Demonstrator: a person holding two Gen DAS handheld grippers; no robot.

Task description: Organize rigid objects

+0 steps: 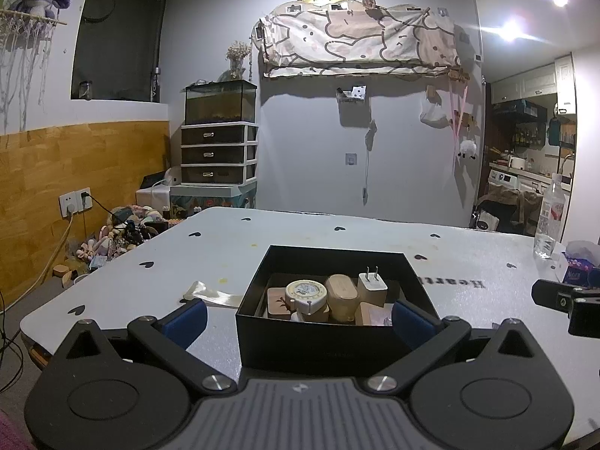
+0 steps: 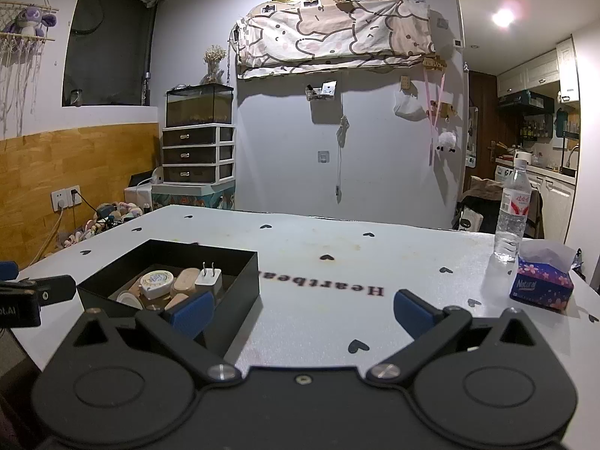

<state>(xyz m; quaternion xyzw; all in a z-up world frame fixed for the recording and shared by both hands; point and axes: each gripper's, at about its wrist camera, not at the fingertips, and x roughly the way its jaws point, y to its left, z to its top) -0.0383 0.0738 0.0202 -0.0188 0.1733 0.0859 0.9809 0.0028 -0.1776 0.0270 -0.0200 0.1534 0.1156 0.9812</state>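
Black open-topped rectangular box sits on white table printed with small black hearts, dead centre ahead of left gripper, whose blue-padded fingers are spread wide, nothing held, one pad at each near corner of the box. Inside box: round cream-lidded tin, white two-prong plug adapter standing prongs up at 1 o'clock of the tin, tan rounded case between them, brown wooden square at 9 o'clock of the tin. Other pieces at box's near edge too hidden to name.

Left view only: pale translucent flat scrap lying on the table just outside box at 9 o'clock.

Right view: same box at 10 o'clock of right gripper, jaws also wide apart, empty, left pad overlapping box's near right corner; touching or not, cannot tell. Right view only, clearly: inverted black lettering "Heartbea" on the table at 3 o'clock of box; clear plastic water bottle with red label upright at 2 o'clock; blue floral tissue pack just in front of the bottle. Left view cuts both at its right edge.
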